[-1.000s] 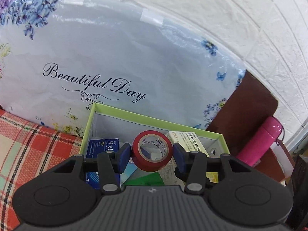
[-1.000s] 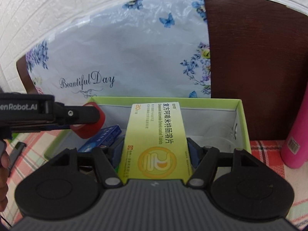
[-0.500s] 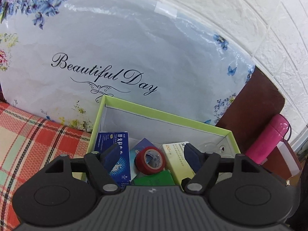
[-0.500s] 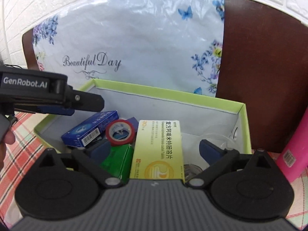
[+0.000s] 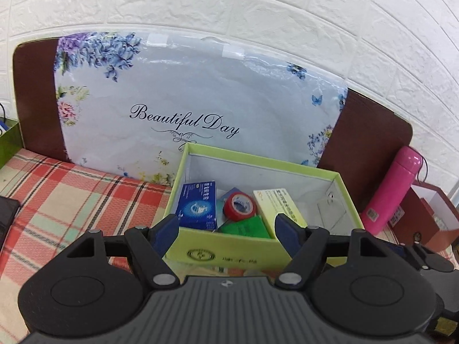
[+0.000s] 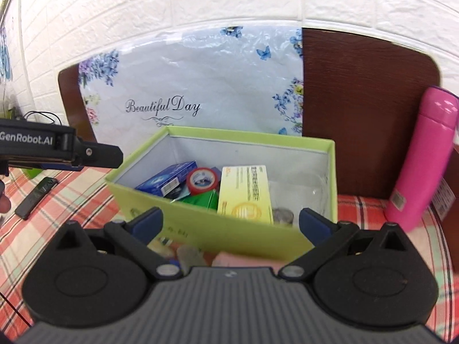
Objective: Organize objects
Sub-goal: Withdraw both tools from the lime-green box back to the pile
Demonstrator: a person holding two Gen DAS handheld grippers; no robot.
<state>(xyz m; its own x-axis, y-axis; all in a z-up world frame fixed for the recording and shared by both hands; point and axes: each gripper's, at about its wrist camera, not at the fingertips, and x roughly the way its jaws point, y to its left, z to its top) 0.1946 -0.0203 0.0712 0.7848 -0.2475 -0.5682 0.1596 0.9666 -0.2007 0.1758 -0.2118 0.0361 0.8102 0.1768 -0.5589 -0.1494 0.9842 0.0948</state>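
"Beautiful Day" is printed on the glossy floral bag [image 5: 200, 109]; "GenRobot.AI" is read on the left gripper [image 6: 86, 154]. Jaws of both grippers are spread wide, empty, before the green cardboard box [image 5: 229, 253].

- A home setting, most likely a domestic room arranged for recording.
- The wall [image 5: 258, 14] is covered in white embossed brick-pattern panels.
- The worktop carries a red, green and cream plaid cloth [image 5: 71, 195].
- A floral "Beautiful Day" package [image 5: 186, 100] leans against a brown board [image 6: 367, 100].
- Household odds and ends: a pink flask [image 6: 424, 157], a green box [image 6: 229, 229] of medicine cartons, a remote control [image 6: 36, 197].
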